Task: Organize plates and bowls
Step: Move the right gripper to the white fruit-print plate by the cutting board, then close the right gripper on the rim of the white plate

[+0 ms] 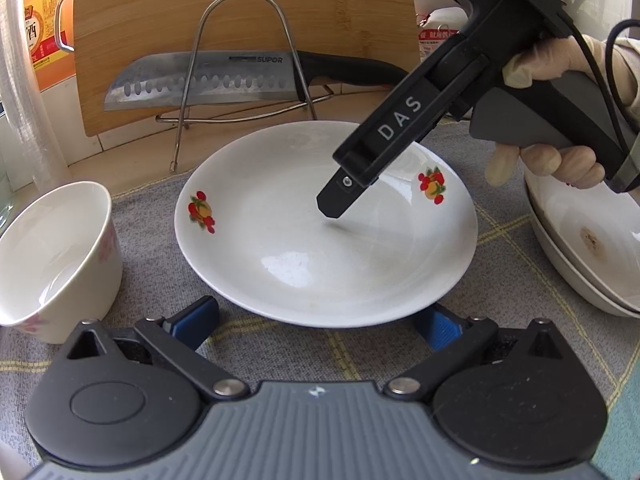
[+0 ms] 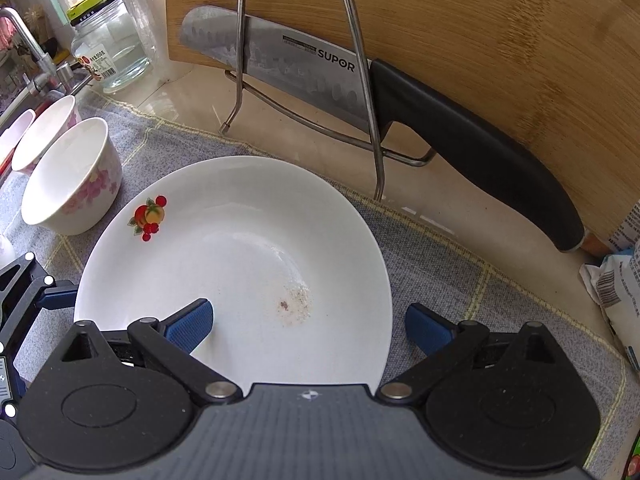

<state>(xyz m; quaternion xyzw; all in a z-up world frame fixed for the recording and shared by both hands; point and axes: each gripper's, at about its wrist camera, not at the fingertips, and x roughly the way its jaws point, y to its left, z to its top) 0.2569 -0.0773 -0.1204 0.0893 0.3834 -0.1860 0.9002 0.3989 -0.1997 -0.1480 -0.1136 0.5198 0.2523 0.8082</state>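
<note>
A: Your left gripper (image 1: pixel 316 322) sits lowest in its own view, blue pads (image 1: pixel 196 320) spread wide, the near rim of the fruit-print plate (image 1: pixel 280 256) lying between them, nothing pinched

B: And your right gripper (image 2: pixel 308 326)?

A: Released too, straddling that plate's right edge: one pad over the white well, the other outside over the grey checked cloth (image 2: pixel 440 268). From the left wrist view you see its black body reaching down over the plate, your gloved hand (image 1: pixel 560 156) on the grip

B: Where does the plate lie?

A: Flat on the cloth, centre of the counter. A small brownish speck shows in its well from the right view

B: Other dishes?

A: A floral bowl (image 2: pixel 72 184) stands just left of the plate, apart from it, a second bowl (image 2: pixel 44 136) behind. Stacked white plates (image 1: pixel 592 248) lie to the right, the top one stained

B: Behind?

A: A wire rack (image 2: pixel 360 80) holds a SUPOR knife (image 2: pixel 360 92) against a bamboo cutting board (image 2: pixel 480 32)
</note>
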